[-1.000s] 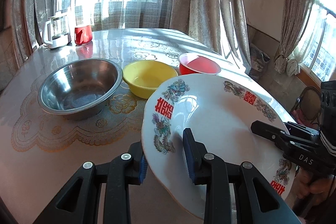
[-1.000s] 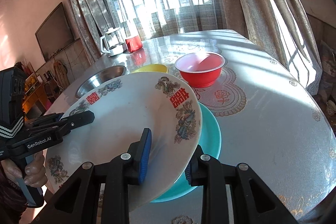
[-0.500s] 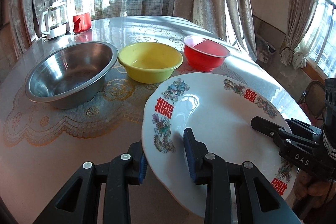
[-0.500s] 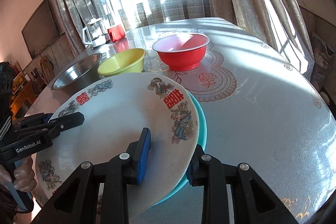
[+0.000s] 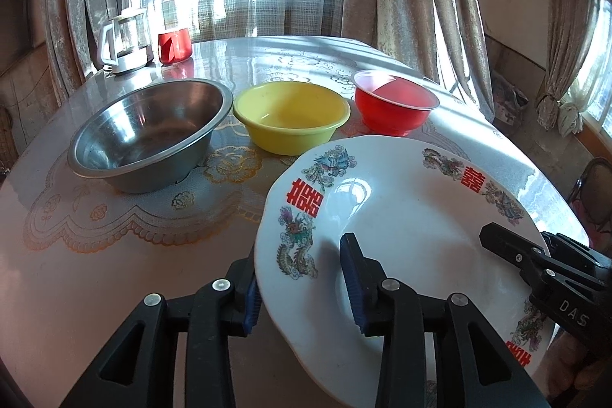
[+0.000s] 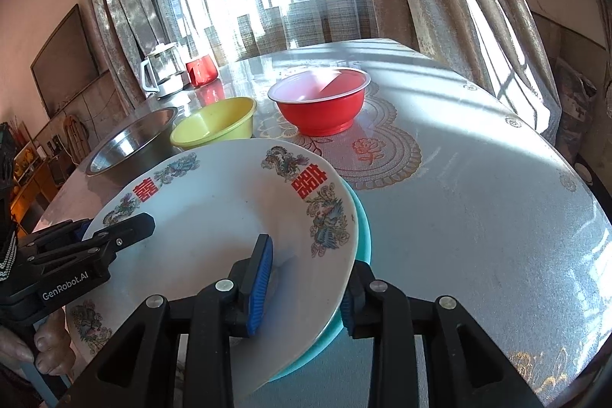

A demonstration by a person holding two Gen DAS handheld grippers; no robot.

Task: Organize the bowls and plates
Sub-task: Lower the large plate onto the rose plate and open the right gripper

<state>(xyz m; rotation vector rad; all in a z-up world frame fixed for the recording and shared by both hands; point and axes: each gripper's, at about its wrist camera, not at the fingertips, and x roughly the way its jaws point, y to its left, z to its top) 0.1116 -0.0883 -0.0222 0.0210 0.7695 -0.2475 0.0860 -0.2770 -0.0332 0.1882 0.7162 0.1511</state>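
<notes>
Near edge: plate [image 5: 405, 217] glazed, stiff, breakable, slippery; best gripped at rim; left gripper [image 5: 302, 287] and right gripper [image 6: 306, 283] straddling rim, both easing open.

Table [image 5: 114, 266] I'm working over: round-edged, glossy, with a lace-pattern cover in gold and red flower motifs. Directly on it, in a row across the middle: steel bowl [image 5: 149, 134], yellow bowl [image 5: 291, 115], red bowl [image 5: 396, 104]. Steel and yellow sit just beside each other; the red one stands a little apart. At the far edge by the window: a glass kettle on a white base [image 5: 126, 41], red cup [image 5: 174, 44] just beside it. Teal plate [image 6: 363, 228] lies at the near edge, mostly covered by a white plate on top.
</notes>
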